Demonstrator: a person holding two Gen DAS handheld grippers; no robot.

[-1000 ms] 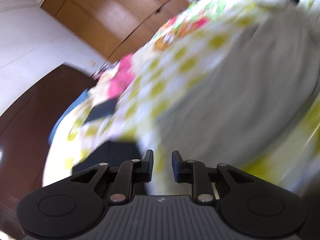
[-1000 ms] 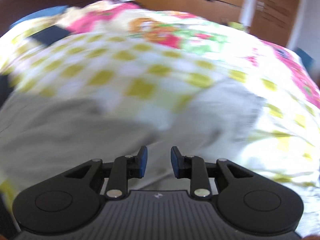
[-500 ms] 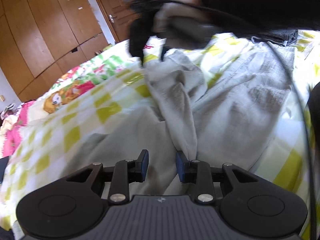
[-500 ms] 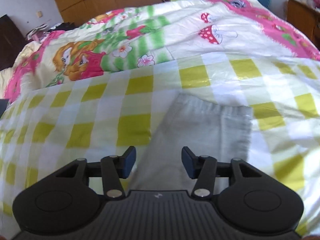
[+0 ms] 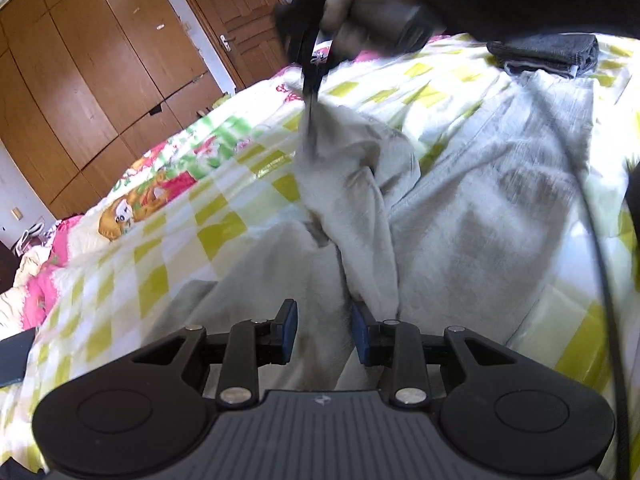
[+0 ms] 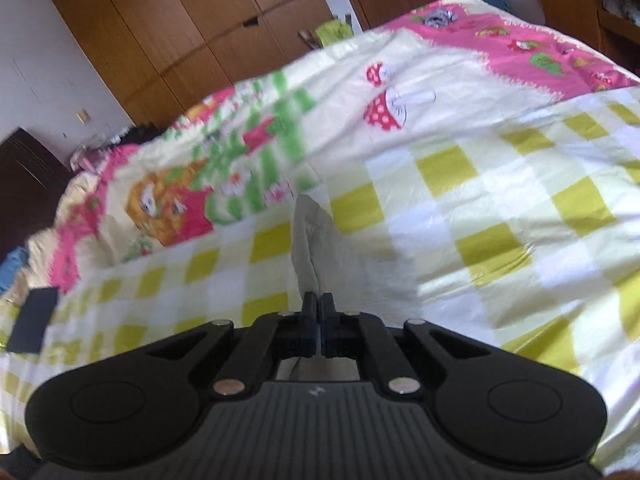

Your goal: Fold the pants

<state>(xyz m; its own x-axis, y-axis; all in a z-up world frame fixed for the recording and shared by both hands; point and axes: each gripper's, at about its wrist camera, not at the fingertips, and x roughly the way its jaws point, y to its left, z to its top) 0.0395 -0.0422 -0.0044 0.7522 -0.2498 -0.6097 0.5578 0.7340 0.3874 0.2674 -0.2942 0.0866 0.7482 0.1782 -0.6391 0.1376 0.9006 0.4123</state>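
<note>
Light grey pants (image 5: 480,220) lie spread on a bed with a yellow-checked sheet (image 5: 168,276). My left gripper (image 5: 324,322) hovers low over the near part of the pants. Its blue-padded jaws stand apart, with grey cloth showing in the gap but not pinched. In the left wrist view my right gripper (image 5: 310,84) is a dark blur at the top, and an edge of the pants hangs from it. In the right wrist view that gripper (image 6: 319,308) is shut, and a strip of the grey pants (image 6: 316,240) runs out from its tips.
A folded dark grey garment (image 5: 548,54) lies at the far right of the bed. A flat dark object (image 6: 34,320) rests near the left edge. A cartoon-print quilt (image 6: 180,204) covers the far side. Wooden wardrobe doors (image 5: 100,60) stand behind. A black cable (image 5: 600,240) hangs at the right.
My right gripper went from open over the flat pants to shut on the cloth, rolled and lifted it. The left gripper swung over the pants a second ago and has held still since.
</note>
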